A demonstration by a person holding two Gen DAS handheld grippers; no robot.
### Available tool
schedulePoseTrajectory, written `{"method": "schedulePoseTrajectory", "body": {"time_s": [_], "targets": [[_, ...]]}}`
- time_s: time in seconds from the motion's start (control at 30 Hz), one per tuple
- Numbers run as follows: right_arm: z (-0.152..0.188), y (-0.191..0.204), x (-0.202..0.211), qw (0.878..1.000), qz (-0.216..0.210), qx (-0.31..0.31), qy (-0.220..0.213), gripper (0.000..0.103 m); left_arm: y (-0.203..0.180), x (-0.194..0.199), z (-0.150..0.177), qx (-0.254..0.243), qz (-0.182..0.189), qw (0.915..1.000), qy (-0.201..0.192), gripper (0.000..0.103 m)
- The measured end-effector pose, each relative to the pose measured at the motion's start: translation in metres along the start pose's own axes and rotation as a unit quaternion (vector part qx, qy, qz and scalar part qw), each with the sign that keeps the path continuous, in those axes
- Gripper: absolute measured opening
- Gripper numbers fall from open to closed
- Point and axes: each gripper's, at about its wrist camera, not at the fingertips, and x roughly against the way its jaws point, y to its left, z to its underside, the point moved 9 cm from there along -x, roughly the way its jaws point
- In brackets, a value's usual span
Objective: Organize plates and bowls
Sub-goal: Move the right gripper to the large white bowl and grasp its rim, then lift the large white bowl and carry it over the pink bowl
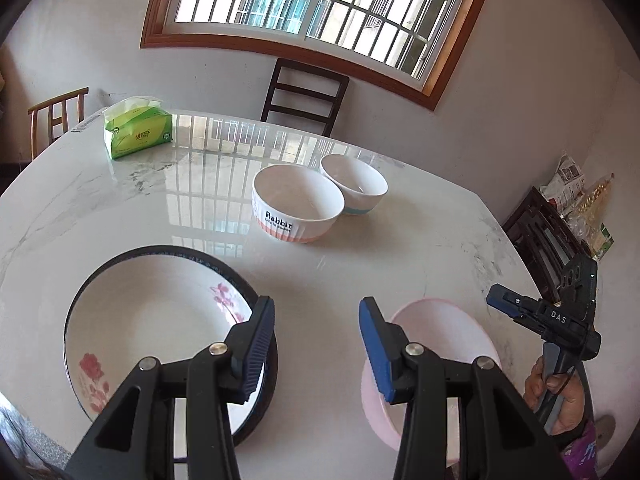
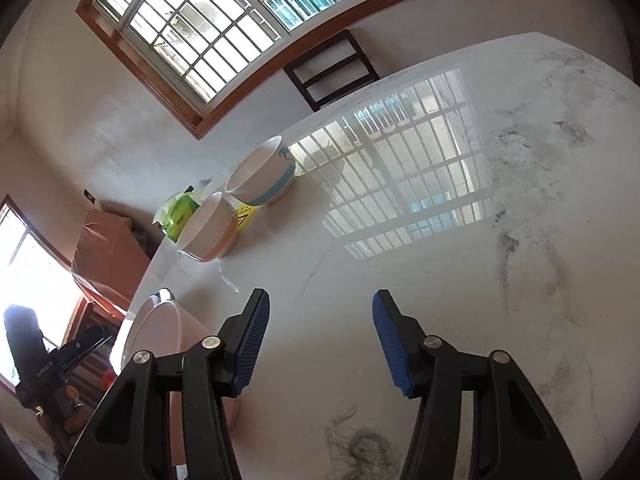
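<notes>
Hovering left tongs [image 1: 316,344], jaws apart, empty, between flowered plate [image 1: 160,320] left and pink plate [image 1: 444,332] right; right tongs [image 2: 320,344] also apart, empty, pink plate at their left.

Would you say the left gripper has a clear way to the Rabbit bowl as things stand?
Probably yes. The left gripper stands open and empty, and only bare table lies between it and the Rabbit bowl. The second bowl sits close behind it, not in front.

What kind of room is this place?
Probably a home dining room: a marble-look table with bowls and plates, wooden chairs around it, and a barred window.
</notes>
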Motion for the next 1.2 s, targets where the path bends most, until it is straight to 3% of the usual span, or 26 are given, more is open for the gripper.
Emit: {"method": "schedulePoseTrajectory", "body": {"time_s": [0.07,0.13,0.23,0.3,0.4,0.53,0.67,0.87,1.03,1.1,1.17,1.2], "targets": [[-0.019,0.032,-0.002,0.999,-0.019,0.032,0.019,0.05,0.009,-0.016,-0.025,0.01,-0.01,0.9999,0.007,0.045],[-0.033,0.064,-0.015,0.995,-0.039,0.052,0.069,0.05,0.016,-0.035,-0.047,-0.002,-0.022,0.9996,0.019,0.045],[-0.054,0.099,-0.04,0.99,-0.037,0.081,0.113,0.05,0.025,-0.064,-0.073,-0.007,-0.034,0.9987,0.036,0.045],[-0.068,0.114,-0.06,0.986,-0.023,0.108,0.127,0.061,0.035,-0.086,-0.081,0.009,-0.027,0.9977,0.062,0.045],[-0.077,0.125,-0.091,0.983,-0.033,0.086,0.161,0.063,0.053,-0.115,-0.088,0.044,-0.007,0.9946,0.094,0.045],[-0.079,0.134,-0.13,0.975,-0.015,0.102,0.197,0.063,0.068,-0.141,-0.089,0.064,0.007,0.9901,0.125,0.045],[-0.08,0.143,-0.156,0.972,-0.011,0.105,0.212,0.063,0.068,-0.15,-0.093,0.052,0.012,0.9906,0.126,0.045],[-0.076,0.142,-0.188,0.967,-0.003,0.098,0.235,0.062,0.066,-0.162,-0.094,0.035,-0.011,0.9908,0.131,0.045],[-0.069,0.144,-0.207,0.964,-0.011,0.089,0.249,0.054,0.069,-0.174,-0.091,0.04,-0.007,0.9893,0.14,0.045],[-0.068,0.144,-0.213,0.963,-0.005,0.094,0.252,0.044,0.074,-0.178,-0.087,0.049,-0.004,0.9879,0.147,0.044],[-0.066,0.144,-0.221,0.961,-0.003,0.095,0.259,0.037,0.074,-0.182,-0.082,0.06,0.004,0.9858,0.157,0.026],[-0.063,0.145,-0.225,0.96,-0.004,0.092,0.264,0.03,0.076,-0.184,-0.08,0.063,-0.001,0.9853,0.159,0.025]]}}
